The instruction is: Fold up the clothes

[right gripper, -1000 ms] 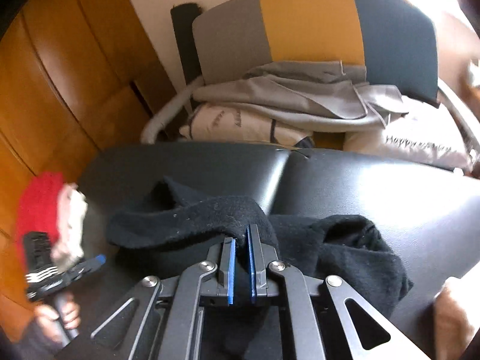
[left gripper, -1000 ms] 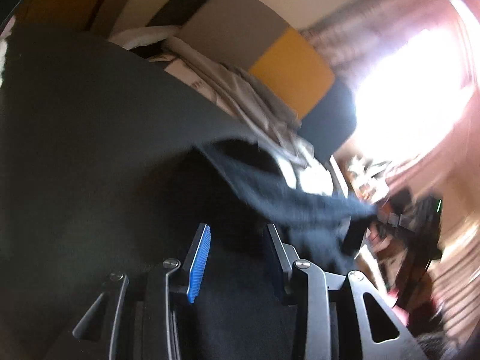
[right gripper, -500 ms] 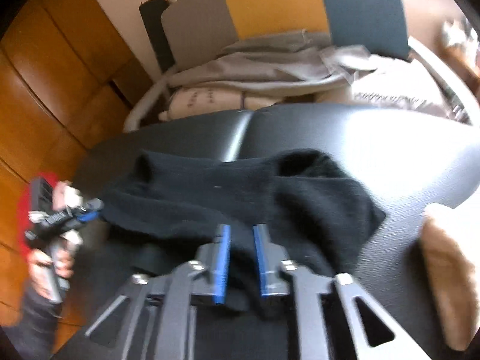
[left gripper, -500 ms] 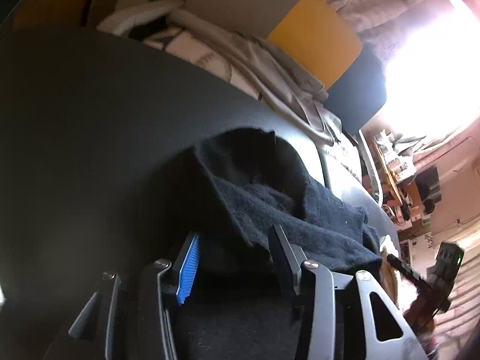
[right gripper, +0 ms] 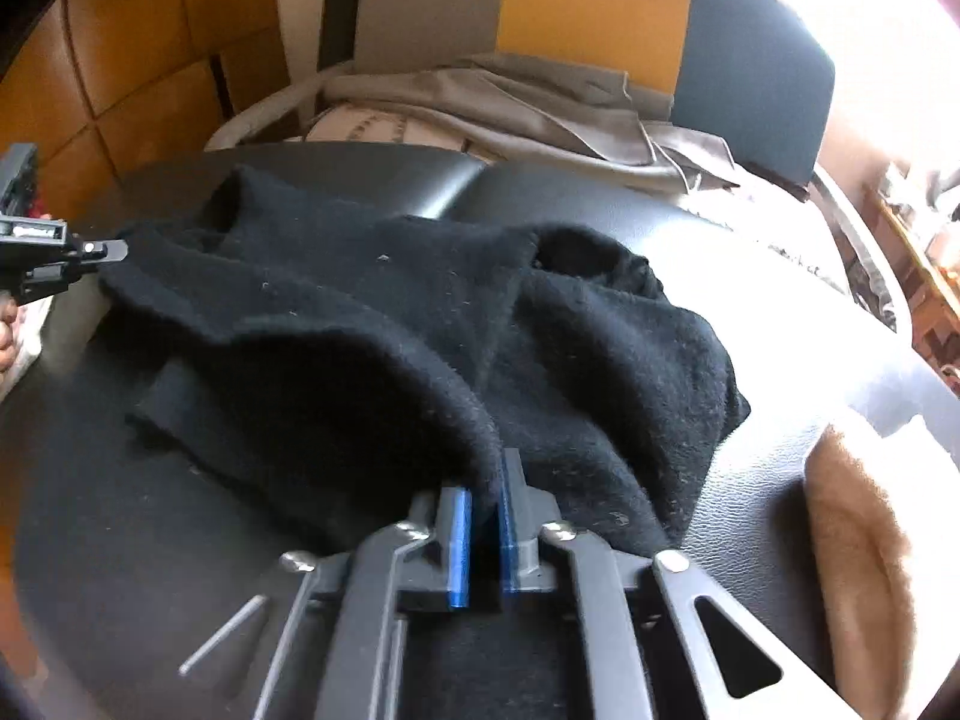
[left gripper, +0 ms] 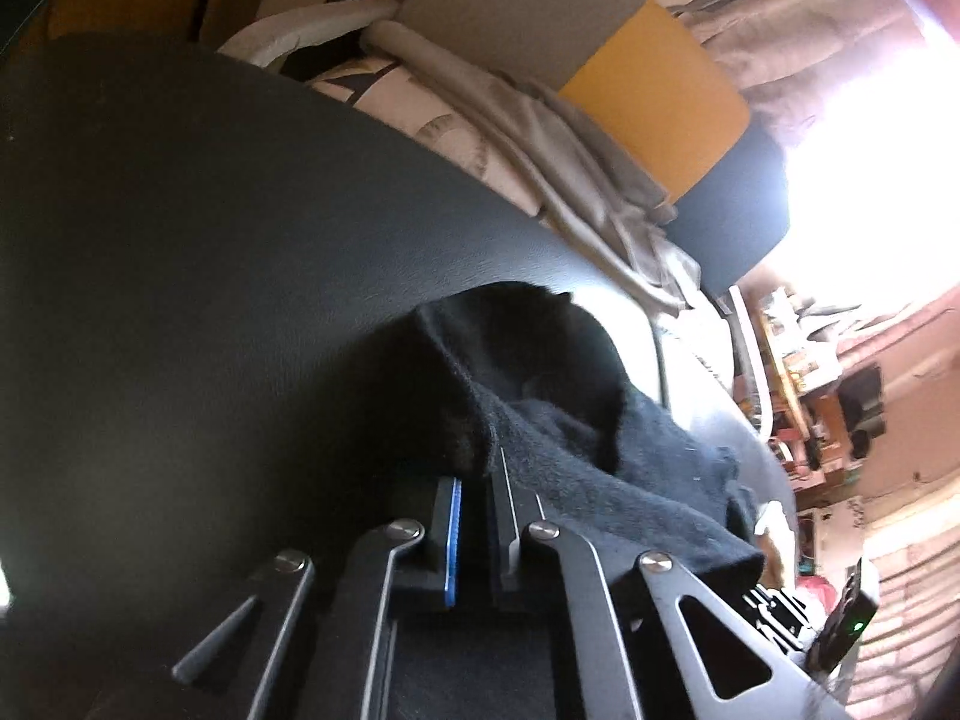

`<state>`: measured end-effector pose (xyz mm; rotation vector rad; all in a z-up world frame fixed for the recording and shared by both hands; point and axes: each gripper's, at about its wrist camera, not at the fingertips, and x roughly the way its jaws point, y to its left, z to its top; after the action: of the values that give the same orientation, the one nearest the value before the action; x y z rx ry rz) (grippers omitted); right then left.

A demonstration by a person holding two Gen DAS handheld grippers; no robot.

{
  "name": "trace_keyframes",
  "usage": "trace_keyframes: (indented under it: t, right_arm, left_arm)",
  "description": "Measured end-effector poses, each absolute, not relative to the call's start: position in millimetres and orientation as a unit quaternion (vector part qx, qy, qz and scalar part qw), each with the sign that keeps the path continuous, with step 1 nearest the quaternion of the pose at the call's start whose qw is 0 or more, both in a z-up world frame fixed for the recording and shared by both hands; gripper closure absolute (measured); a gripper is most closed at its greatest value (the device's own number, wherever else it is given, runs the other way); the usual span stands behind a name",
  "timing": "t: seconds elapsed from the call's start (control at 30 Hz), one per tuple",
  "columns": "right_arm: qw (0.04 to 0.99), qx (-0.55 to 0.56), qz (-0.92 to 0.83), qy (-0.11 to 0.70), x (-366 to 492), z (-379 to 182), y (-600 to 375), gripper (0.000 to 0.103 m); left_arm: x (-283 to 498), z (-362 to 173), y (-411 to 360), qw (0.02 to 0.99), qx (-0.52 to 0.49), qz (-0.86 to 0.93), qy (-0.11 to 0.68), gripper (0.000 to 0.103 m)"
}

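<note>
A black fleecy garment [right gripper: 360, 330] lies crumpled on the black padded table [right gripper: 120, 540]. My right gripper [right gripper: 485, 480] is at its near edge, jaws closing, and a raised fold of the cloth is pinched between the blue pads. At the garment's far left end in the right wrist view, my left gripper [right gripper: 60, 252] meets the cloth. In the left wrist view the left gripper [left gripper: 477, 480] has its jaws closing to a narrow slit on the black garment's [left gripper: 570, 420] edge, which drapes over the right finger.
Behind the table [left gripper: 180, 240] stands a chair with a grey, yellow and dark back [right gripper: 588, 6], piled with grey clothes [right gripper: 510, 102]. A tan folded item [right gripper: 852, 540] lies at the table's right. Wooden panels are at the back left, and a bright window at the right.
The right gripper let go of the cloth, moved forward and down, and closed on a fold again. The left gripper, open before, has closed on the garment's edge. The garment now lies lower and flatter.
</note>
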<state>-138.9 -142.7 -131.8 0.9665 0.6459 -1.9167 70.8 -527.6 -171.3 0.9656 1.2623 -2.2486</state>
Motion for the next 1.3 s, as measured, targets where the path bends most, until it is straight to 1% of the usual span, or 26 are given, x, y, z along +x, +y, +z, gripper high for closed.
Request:
trace_keyframes:
  t: [0.07, 0.17, 0.33, 0.37, 0.4, 0.43, 0.47, 0.5, 0.53, 0.57, 0.6, 0.67, 0.73, 0.77, 0.8, 0.83, 0.93, 1.0, 1.07, 1.17, 1.2, 1.23, 1.27, 1.3]
  right_arm:
    - [0.439, 0.369, -0.773, 0.271, -131, -123, -136, 0.094]
    - [0.439, 0.342, -0.782, 0.282, -131, -102, -130, 0.094]
    - [0.451, 0.322, -0.789, 0.265, -142, -62, -134, 0.094]
    - [0.448, 0.321, -0.79, 0.269, -144, -59, -134, 0.094]
    - [0.444, 0.322, -0.79, 0.275, -146, -56, -135, 0.094]
    - [0.438, 0.325, -0.789, 0.284, -149, -57, -134, 0.094]
    - [0.423, 0.328, -0.791, 0.297, -151, -60, -133, 0.094]
    - [0.412, 0.341, -0.791, 0.297, -157, -65, -130, 0.089]
    - [0.401, 0.356, -0.791, 0.294, -164, -71, -127, 0.087]
    - [0.39, 0.371, -0.791, 0.292, -170, -77, -124, 0.079]
    - [0.385, 0.378, -0.792, 0.284, -174, -81, -120, 0.068]
    - [0.393, 0.377, -0.792, 0.277, -172, -88, -115, 0.061]
    - [0.408, 0.373, -0.786, 0.277, -166, -93, -114, 0.052]
    - [0.414, 0.373, -0.783, 0.277, -164, -95, -116, 0.045]
    - [0.421, 0.373, -0.779, 0.276, -162, -97, -118, 0.043]
    - [0.425, 0.381, -0.778, 0.264, -164, -99, -118, 0.043]
    - [0.422, 0.405, -0.782, 0.215, -176, -104, -113, 0.043]
    - [0.413, 0.417, -0.79, 0.18, -187, -106, -106, 0.043]
    - [0.397, 0.428, -0.799, 0.144, -206, -111, -102, 0.043]
    - [0.385, 0.443, -0.798, 0.135, -224, -123, -110, 0.042]
    - [0.381, 0.449, -0.797, 0.135, -230, -129, -115, 0.043]
    - [0.382, 0.443, -0.798, 0.146, -228, -128, -120, 0.046]
    - [0.384, 0.434, -0.799, 0.158, -224, -126, -125, 0.073]
    - [0.386, 0.425, -0.801, 0.17, -220, -124, -130, 0.089]
  left_arm:
    - [76, -168, -535, 0.172, 0.331, -0.799, 0.472, 0.099]
    - [71, -154, -545, 0.156, 0.316, -0.803, 0.481, 0.099]
    - [22, -122, -555, 0.108, 0.319, -0.809, 0.482, 0.098]
    - [13, -122, -557, 0.099, 0.325, -0.802, 0.491, 0.096]
    - [9, -124, -559, 0.106, 0.325, -0.8, 0.494, 0.085]
    - [5, -125, -562, 0.113, 0.325, -0.797, 0.497, 0.081]
    - [0, -127, -565, 0.12, 0.324, -0.794, 0.501, 0.08]
    - [-4, -128, -568, 0.127, 0.324, -0.79, 0.504, 0.079]
    - [-6, -130, -570, 0.134, 0.322, -0.79, 0.504, 0.078]
    - [-1, -132, -569, 0.141, 0.317, -0.796, 0.497, 0.076]
    - [5, -134, -568, 0.151, 0.315, -0.802, 0.485, 0.075]
    - [19, -139, -558, 0.186, 0.333, -0.821, 0.424, 0.075]
    - [32, -143, -545, 0.213, 0.348, -0.84, 0.357, 0.074]
    - [39, -145, -539, 0.215, 0.351, -0.85, 0.329, 0.073]
    - [45, -146, -530, 0.214, 0.352, -0.861, 0.299, 0.072]
    - [51, -147, -520, 0.212, 0.353, -0.872, 0.265, 0.072]
    - [54, -159, -500, 0.211, 0.379, -0.878, 0.203, 0.069]
    - [53, -168, -495, 0.203, 0.39, -0.876, 0.197, 0.067]
    - [47, -176, -496, 0.199, 0.396, -0.872, 0.207, 0.065]
    - [42, -184, -500, 0.214, 0.404, -0.86, 0.228, 0.061]
    - [40, -188, -502, 0.221, 0.409, -0.853, 0.238, 0.068]
    - [39, -192, -504, 0.229, 0.412, -0.846, 0.249, 0.081]
    - [40, -195, -507, 0.239, 0.411, -0.841, 0.258, 0.102]
    - [43, -195, -508, 0.247, 0.41, -0.838, 0.26, 0.103]
